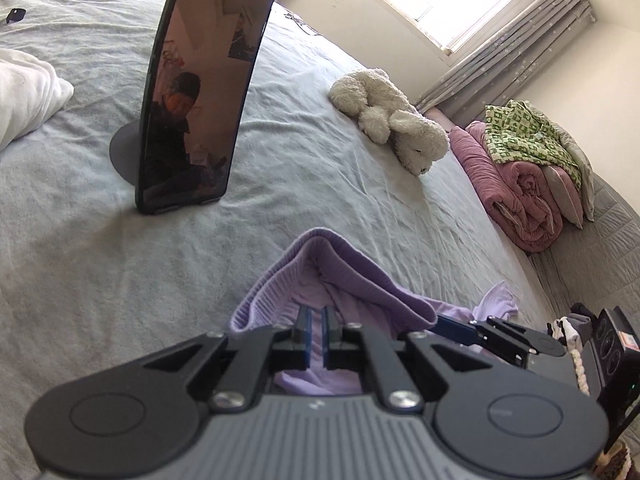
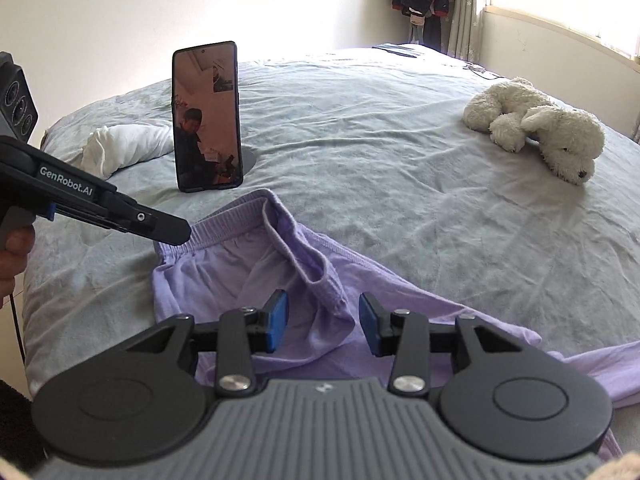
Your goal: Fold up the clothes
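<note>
The left gripper (image 1: 316,322) sits low over the lilac shorts (image 2: 240,276), its blue pads (image 1: 306,332) drawn nearly together with cloth between them, tips at the waistband's left corner; a hand (image 2: 14,256) wraps its grey handle at the shorts' left; the right gripper (image 2: 323,322) hovers just above the shorts' middle, fingers spread wide either side of a raised waistband fold, its blue pads (image 2: 278,322) facing inward and touching no cloth
</note>
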